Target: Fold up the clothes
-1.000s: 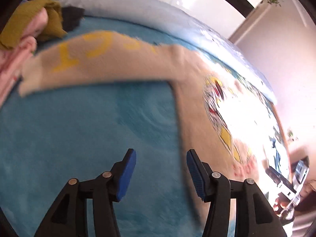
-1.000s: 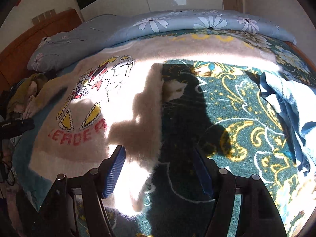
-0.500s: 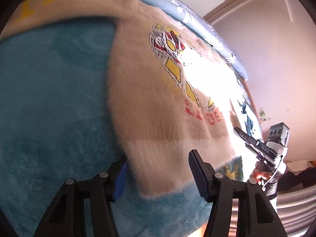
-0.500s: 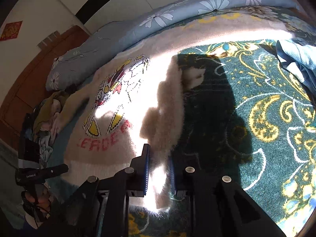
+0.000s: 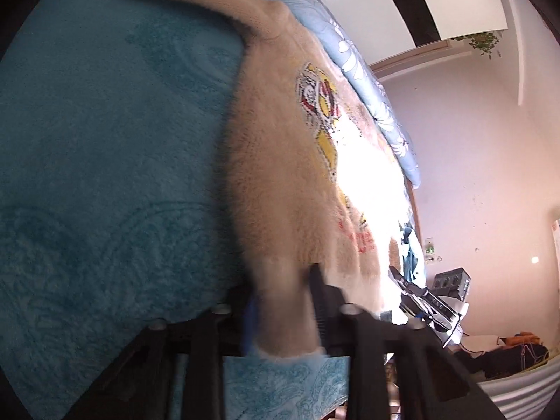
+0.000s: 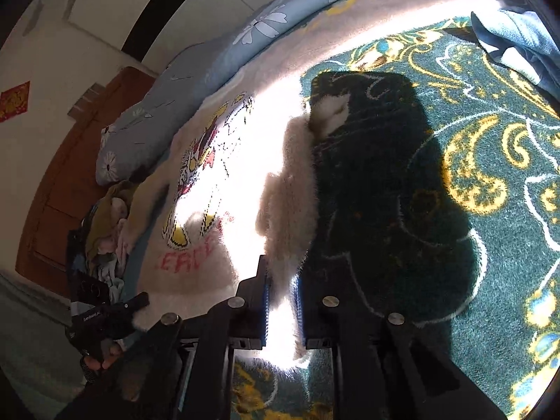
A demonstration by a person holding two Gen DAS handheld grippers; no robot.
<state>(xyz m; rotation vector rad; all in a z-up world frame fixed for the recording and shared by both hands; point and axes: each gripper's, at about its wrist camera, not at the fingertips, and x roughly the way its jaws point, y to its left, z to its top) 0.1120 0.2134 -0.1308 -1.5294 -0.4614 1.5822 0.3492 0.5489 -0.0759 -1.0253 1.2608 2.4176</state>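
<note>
A fuzzy cream sweater [image 5: 280,182] with a cartoon print and red letters lies spread on the bed. My left gripper [image 5: 283,311] is shut on the sweater's bottom hem at its left corner. My right gripper [image 6: 281,308] is shut on the hem at the sweater's [image 6: 245,189] right corner. The right gripper also shows in the left wrist view [image 5: 423,304], and the left gripper in the right wrist view [image 6: 112,315]. Strong sunlight washes out the sweater's middle.
A teal patterned blanket [image 6: 455,175] covers the bed. A blue floral duvet [image 6: 210,56] lies along the back. A pile of clothes [image 6: 105,231] sits at the left edge, a blue garment [image 6: 518,42] at the far right. A wooden headboard [image 6: 63,182] stands behind.
Both grippers came down onto the sweater's hem. The right one shut on it half a second ago; the left one has closed on it since.
</note>
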